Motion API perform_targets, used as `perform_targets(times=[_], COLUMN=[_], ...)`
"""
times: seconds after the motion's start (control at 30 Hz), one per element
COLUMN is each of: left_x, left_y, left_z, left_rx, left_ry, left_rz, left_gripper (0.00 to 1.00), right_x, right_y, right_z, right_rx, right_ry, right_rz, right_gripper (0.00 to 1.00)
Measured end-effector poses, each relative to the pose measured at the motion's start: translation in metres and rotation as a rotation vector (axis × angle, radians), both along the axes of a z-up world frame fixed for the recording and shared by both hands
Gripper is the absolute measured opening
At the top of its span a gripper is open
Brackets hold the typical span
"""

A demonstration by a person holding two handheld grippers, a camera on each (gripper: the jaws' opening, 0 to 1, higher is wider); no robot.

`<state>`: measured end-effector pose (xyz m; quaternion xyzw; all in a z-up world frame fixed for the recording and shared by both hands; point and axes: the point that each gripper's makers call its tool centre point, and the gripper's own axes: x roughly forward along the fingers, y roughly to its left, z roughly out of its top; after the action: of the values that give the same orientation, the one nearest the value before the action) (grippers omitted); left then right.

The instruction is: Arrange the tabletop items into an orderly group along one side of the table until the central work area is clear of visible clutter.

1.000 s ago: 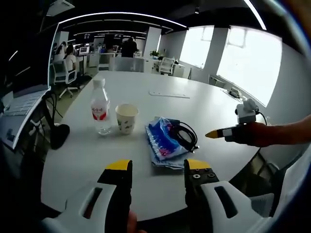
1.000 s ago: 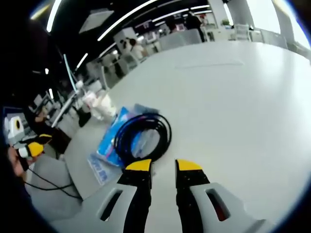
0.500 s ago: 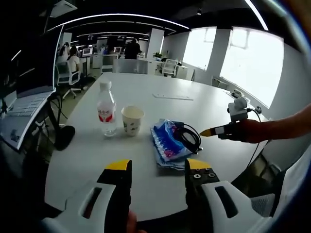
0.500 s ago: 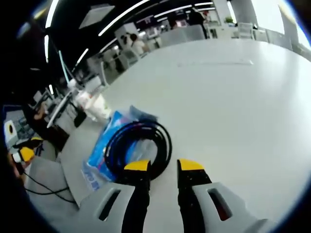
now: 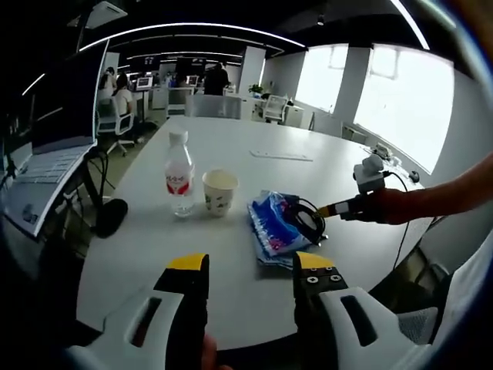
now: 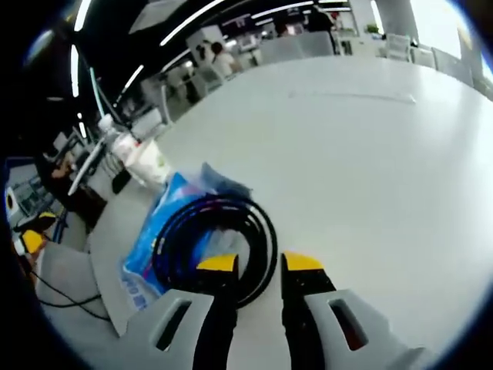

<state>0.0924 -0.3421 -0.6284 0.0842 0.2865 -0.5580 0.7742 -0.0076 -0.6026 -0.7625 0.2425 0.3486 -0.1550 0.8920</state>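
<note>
Both grippers gape; right gripper [image 6: 260, 262] straddles glossy black coiled cable [image 6: 216, 243]

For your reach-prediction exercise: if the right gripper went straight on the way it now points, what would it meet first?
Most likely the coiled black cable lying on the blue packet: the right gripper is open, its tips already at the coil's near edge, though contact is unclear.

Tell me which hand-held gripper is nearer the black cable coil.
Right. The right hand-held gripper has its tips at the black cable coil; the left hand-held gripper hangs back at the table's near edge.
</note>
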Motion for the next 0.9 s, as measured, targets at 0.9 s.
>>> perform_targets(times=[0.9], left_x=[0.0066], left_y=[0.0005], left_z=[0.0025], left_rx=[0.000], left_ry=[0.000], left_rz=[0.011], left_gripper=[0.42], right_x=[0.0071], right_y=[-0.0021], right_z=[-0.0031], right_rx=[-0.065], right_ry=[0.054], right_rz=[0.004], right_gripper=[0.07])
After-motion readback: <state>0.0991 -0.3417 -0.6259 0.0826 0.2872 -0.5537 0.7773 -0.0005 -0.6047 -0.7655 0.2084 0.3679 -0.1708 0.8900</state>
